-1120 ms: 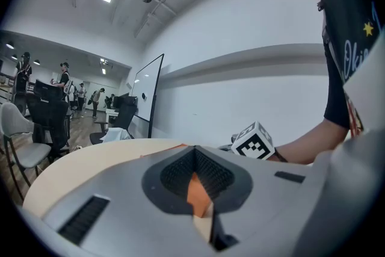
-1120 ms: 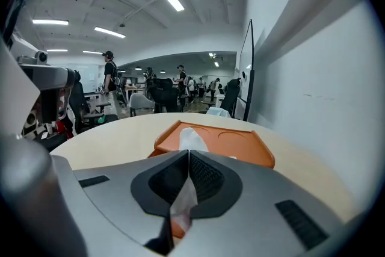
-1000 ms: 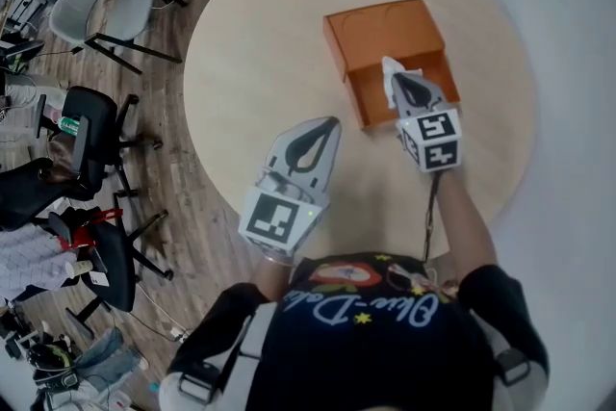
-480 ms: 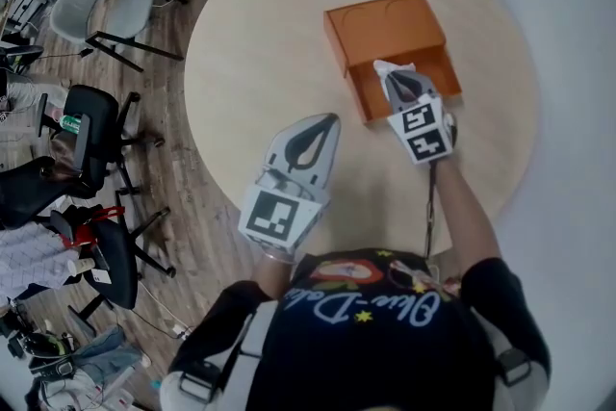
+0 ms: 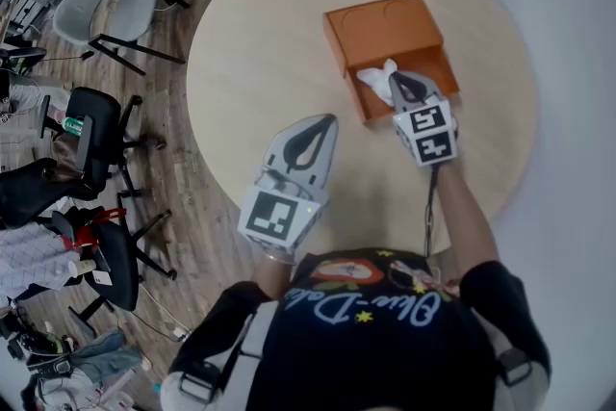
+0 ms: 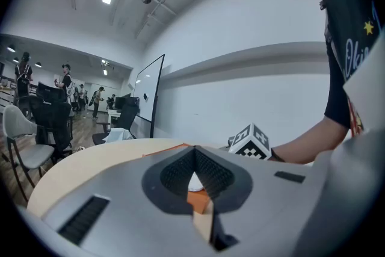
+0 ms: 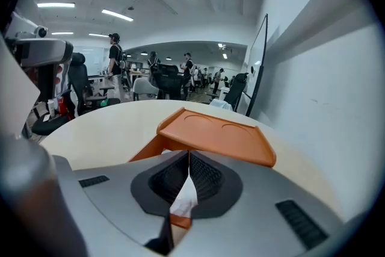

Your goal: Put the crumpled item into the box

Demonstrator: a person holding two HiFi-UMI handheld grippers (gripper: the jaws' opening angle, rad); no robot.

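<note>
1. The right gripper (image 7: 189, 156) has its jaws pressed together on the white crumpled paper (image 7: 183, 201).
2. The paper (image 5: 375, 77) hangs over the open lower half of the orange box (image 5: 385, 24), right of frame centre.
3. The left gripper (image 6: 194, 153) has its jaws together, holding nothing, above the table (image 5: 260, 43) at lower centre.
</note>
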